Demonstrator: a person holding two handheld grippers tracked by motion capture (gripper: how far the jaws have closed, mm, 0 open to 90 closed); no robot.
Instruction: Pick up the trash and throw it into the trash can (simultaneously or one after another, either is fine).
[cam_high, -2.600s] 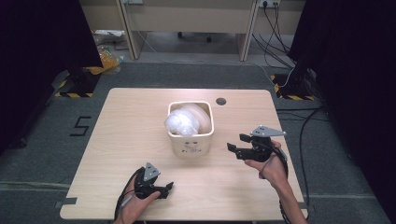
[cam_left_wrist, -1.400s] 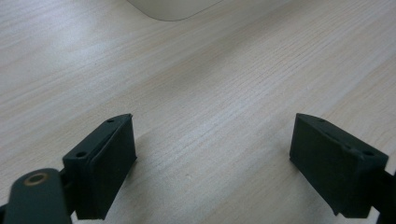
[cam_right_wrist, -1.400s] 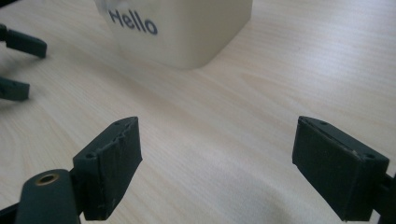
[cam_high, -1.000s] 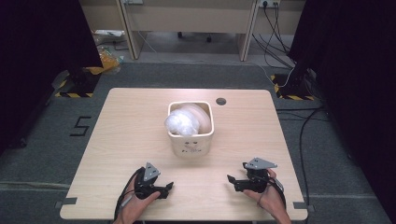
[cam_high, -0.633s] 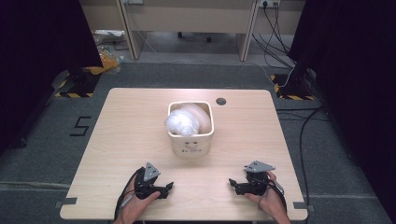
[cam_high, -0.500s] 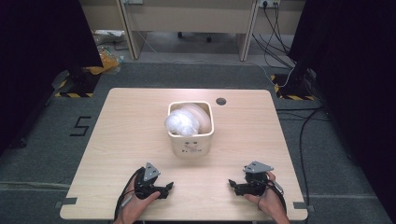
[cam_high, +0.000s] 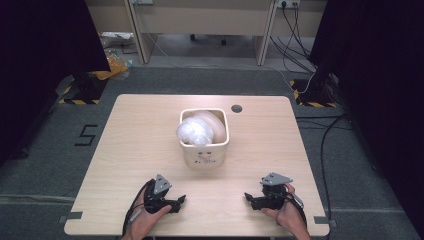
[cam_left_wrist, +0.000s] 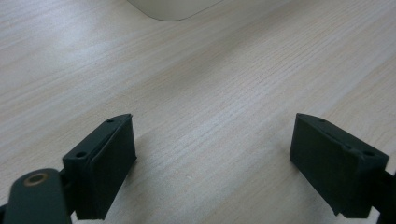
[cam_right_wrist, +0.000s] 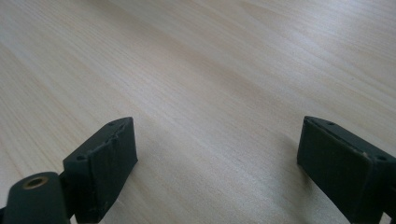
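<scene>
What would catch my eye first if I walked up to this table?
Probably the cream square plastic bin at the middle of the pale wooden table, with a crumpled white plastic bag inside. Next, the two black hand-held grippers near the front edge, the left gripper and the right gripper, both open and holding nothing.

Light wood table (cam_high: 125, 130) with a round dark hole (cam_high: 236, 108) near its far edge; a cream bin (cam_high: 205, 150) stands on it at mid-table, and both claws sit low at the near edge, left (cam_high: 181, 200), right (cam_high: 248, 198)
</scene>
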